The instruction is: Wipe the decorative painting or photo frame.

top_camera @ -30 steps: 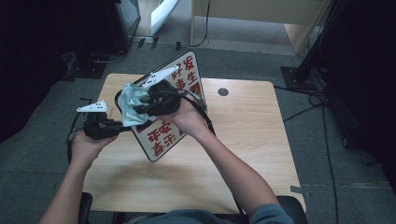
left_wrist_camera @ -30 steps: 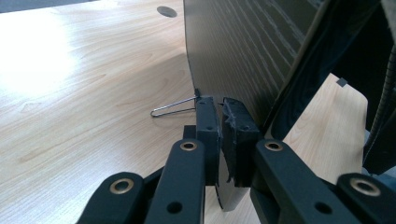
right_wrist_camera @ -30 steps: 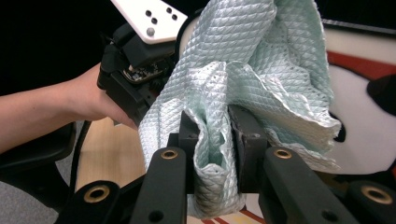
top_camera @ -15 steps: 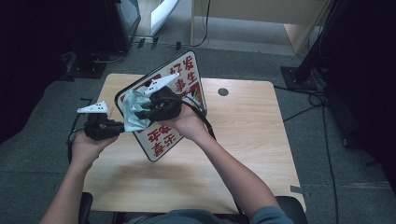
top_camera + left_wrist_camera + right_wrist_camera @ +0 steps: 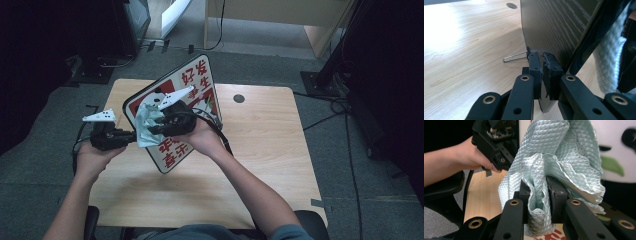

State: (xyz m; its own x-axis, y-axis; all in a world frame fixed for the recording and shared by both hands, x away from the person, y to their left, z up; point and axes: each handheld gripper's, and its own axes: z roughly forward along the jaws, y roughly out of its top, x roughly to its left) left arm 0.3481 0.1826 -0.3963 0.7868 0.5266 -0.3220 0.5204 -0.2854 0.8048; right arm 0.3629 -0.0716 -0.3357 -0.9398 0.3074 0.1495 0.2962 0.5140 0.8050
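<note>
A: High view first. What's in hand?

B: Wiping a sign. The sign [image 5: 192, 100] stands tilted on the worktop [image 5: 260, 165], centre-left of the frame. The left gripper [image 5: 131, 136] comes in from the left at its lower edge, and the right gripper [image 5: 152, 121] presses a pale green cloth [image 5: 145, 127] against its printed face.

A: And the left gripper view?

B: Its jaws are nearly closed on the sign's edge [image 5: 541, 100], at lower centre of the frame. The dark back of the board fills the upper right. A thin wire clip [image 5: 515, 57] lies on the wood just beside the left jaw, and the cloth [image 5: 609, 57] hangs at the right edge.

A: Right gripper view?

B: The jaws pinch a bunched fold of cloth [image 5: 541, 182] at centre. The sign's panda picture [image 5: 614, 150] shows at upper right, behind the cloth. The other hand [image 5: 469, 155] and its gripper sit at upper left.

A: So which step?

B: Mid-wipe, I'd judge: board steadied, cloth on the face. Next move calls for dragging the cloth across the print while the left grip holds firm, or the board may swing.
</note>
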